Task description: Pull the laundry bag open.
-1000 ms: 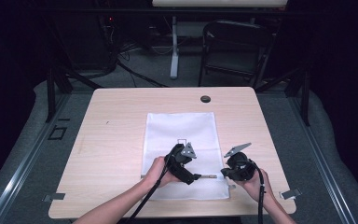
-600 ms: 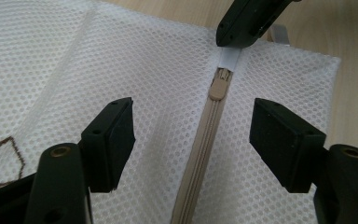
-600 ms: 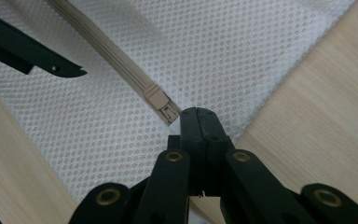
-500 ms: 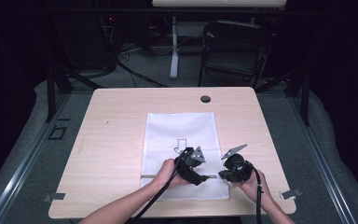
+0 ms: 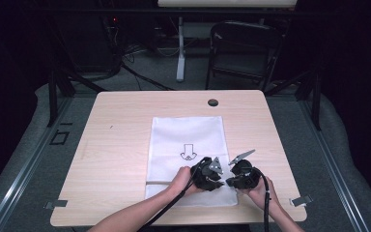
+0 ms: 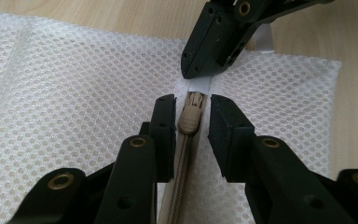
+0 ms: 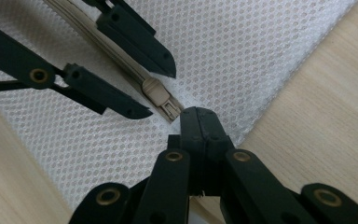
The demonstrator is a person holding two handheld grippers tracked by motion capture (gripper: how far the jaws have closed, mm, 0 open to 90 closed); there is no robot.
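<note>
A white mesh laundry bag (image 5: 188,159) lies flat on the table (image 5: 111,145), its zipper running along the near edge. The left claw (image 6: 192,116), jaws just closing to a narrow gap, straddles the beige zipper slider (image 6: 189,122) without yet pressing it. The right claw (image 7: 198,122), shut, pins the fabric at the zipper's end. Next, seemingly: pinch the slider and draw it along the zipper.

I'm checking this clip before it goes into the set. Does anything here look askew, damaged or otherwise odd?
Nothing stands out. The white mesh bag lies flat and square on the table, its zipper pull intact between the left gripper jaws, which have just been closing. The right gripper is shut on the bag's edge beside the zipper end.
</note>
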